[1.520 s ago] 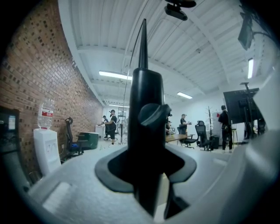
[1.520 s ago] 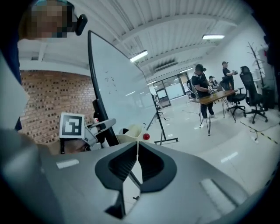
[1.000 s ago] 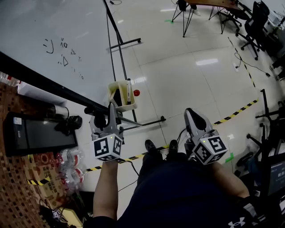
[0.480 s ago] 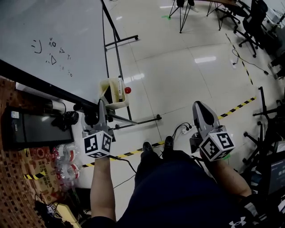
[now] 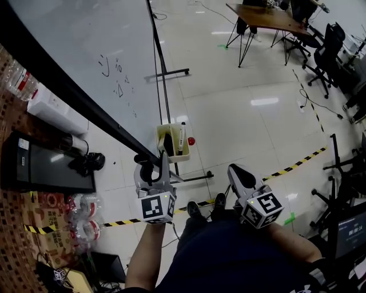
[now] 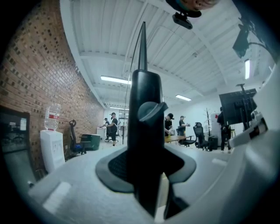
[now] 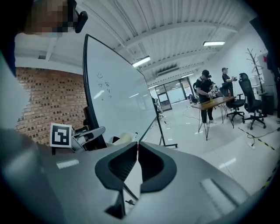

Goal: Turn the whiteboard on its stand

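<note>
The whiteboard (image 5: pixel 86 46) leans on its stand (image 5: pixel 162 68) at upper left, its black frame (image 5: pixel 86 98) (the near edge) clamped in the left gripper (image 5: pixel 153 170). The right gripper (image 5: pixel 236 173) hangs apart, jaws pressed together, empty.

Pale glossy floor tiles (image 5: pixel 246 109) fill the middle of the head view, crossed at lower right by yellow-and-black tape (image 5: pixel 297 164). A wooden table (image 5: pixel 269 17) and black office chairs (image 5: pixel 323 40) stand at upper right. A brick wall (image 6: pixel 52 74) rises at the left of the left gripper view, under strip lights (image 6: pixel 114 79) on a white ceiling (image 7: pixel 175 30).
</note>
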`<state>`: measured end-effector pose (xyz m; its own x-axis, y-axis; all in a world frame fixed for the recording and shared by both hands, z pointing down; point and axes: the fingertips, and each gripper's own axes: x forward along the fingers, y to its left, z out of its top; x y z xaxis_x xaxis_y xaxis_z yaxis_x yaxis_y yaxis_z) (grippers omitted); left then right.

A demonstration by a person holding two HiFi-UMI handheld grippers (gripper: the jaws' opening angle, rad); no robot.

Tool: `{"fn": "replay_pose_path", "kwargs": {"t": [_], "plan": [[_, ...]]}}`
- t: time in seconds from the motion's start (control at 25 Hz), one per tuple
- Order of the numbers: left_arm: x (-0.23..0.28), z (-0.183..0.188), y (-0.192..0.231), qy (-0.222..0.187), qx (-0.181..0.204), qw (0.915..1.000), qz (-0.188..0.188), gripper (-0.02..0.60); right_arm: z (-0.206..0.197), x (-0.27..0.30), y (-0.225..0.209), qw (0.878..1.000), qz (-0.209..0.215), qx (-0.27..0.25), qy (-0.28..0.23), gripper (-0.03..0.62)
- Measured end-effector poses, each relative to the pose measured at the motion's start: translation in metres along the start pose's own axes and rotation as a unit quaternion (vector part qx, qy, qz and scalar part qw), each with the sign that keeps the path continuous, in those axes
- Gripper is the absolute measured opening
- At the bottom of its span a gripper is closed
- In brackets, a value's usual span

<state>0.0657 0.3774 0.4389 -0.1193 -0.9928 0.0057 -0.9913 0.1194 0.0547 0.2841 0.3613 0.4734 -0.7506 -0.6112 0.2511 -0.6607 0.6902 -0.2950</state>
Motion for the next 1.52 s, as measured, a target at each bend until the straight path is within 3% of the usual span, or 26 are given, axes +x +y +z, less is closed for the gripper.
{"fn": "replay_pose_path", "kwargs": {"t": [0.16, 0.36, 0.56, 0.64, 0.72, 0.76, 0.88, 1.0, 1.16, 1.52], "plan": [[-0.004, 0.001, 0.0, 0.003, -0.007, 1.0, 0.002, 0.167, 0.004, 0.011, 0.011, 1.0, 0.012, -0.004, 0.002, 0.017], [-0.013, 0.003, -0.001, 0.006, -0.024, 0.9993, -0.027, 0.211, 0.004, 0.018, 0.009, 1.0, 0.018, 0.001, 0.003, 0.017], [-0.053, -0.005, -0.002, 0.089, -0.023, 0.9957, -0.017, 0.229, 0.004, 0.027, 0.003, 1.0, 0.026, 0.01, 0.004, 0.015], [-0.075, -0.017, -0.005, 0.131, -0.037, 0.9905, -0.021, 0.167, 0.005, 0.03, 0.001, 0.999, 0.03, 0.018, 0.004, 0.017], [-0.091, -0.026, -0.016, 0.151, -0.044, 0.9864, -0.048, 0.031, 0.001, 0.034, -0.003, 0.999, 0.035, 0.012, 0.007, 0.017], [-0.093, -0.029, -0.022, 0.154, -0.04, 0.9853, -0.063, 0.008, -0.001, 0.035, -0.008, 0.999, 0.035, 0.01, 0.008, 0.017], [-0.072, -0.027, -0.045, 0.146, -0.008, 0.9847, -0.094, 0.006, 0.001, 0.04, -0.021, 0.999, 0.033, 0.011, 0.0, 0.017], [-0.029, -0.008, -0.08, 0.124, -0.016, 0.9843, -0.124, 0.006, 0.013, 0.033, -0.028, 1.0, 0.023, 0.001, -0.009, 0.015], [0.0, -0.013, -0.137, 0.12, -0.035, 0.9705, -0.206, 0.006, 0.011, 0.01, -0.043, 0.999, -0.023, -0.004, -0.022, 0.015], [0.017, -0.043, -0.208, 0.157, -0.065, 0.9352, -0.311, 0.006, 0.001, -0.031, -0.086, 0.994, -0.102, 0.005, -0.04, 0.015]]}}
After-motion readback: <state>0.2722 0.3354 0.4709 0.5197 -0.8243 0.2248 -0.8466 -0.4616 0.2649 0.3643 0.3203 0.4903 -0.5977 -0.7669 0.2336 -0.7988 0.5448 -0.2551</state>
